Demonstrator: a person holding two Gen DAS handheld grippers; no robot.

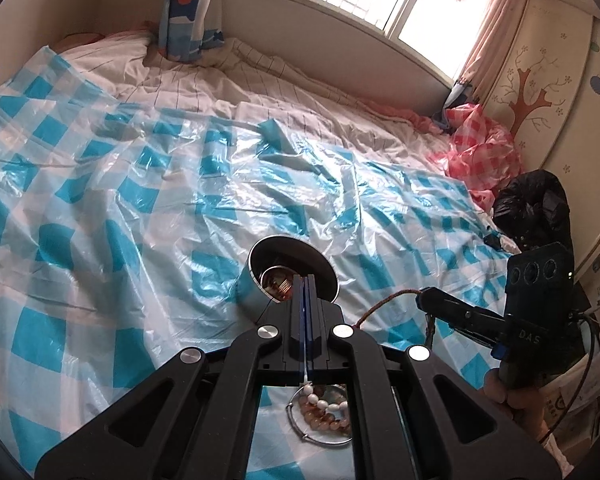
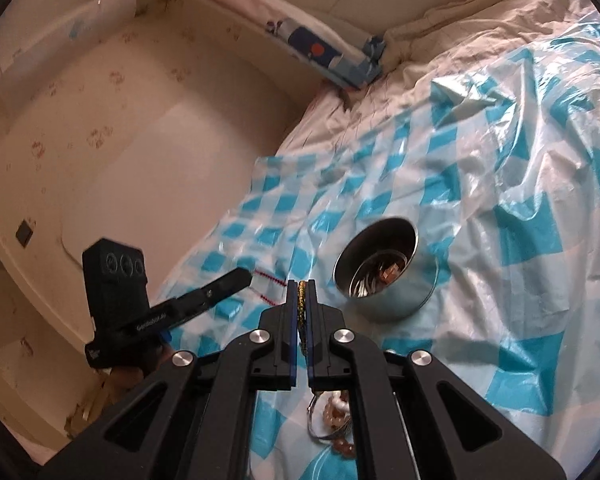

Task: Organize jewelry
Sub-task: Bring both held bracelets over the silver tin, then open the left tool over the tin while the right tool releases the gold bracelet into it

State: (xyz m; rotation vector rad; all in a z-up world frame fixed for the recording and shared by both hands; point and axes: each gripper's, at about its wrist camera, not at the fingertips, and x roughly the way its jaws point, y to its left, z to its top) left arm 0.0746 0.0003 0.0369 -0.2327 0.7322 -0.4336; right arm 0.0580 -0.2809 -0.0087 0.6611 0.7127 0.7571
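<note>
Covering the bed (image 1: 284,76), your blue-and-white checked plastic sheet (image 1: 100,200) carries a round metal tin (image 2: 396,280), open and holding a few pieces already. Your right gripper (image 2: 301,286) is clamped on a gold-and-dark cord (image 2: 301,300) whose red strands (image 2: 270,278) run toward your left gripper (image 1: 303,280). That one is pressed together on a thin pale thread (image 1: 307,372). Beneath both grippers, near the tin, lie a white bead bracelet (image 1: 324,400), an amber bead bracelet (image 1: 324,420) and a silver bangle (image 1: 320,438).

"DAS" in white letters on the right hand-held gripper (image 1: 422,294) body
</note>
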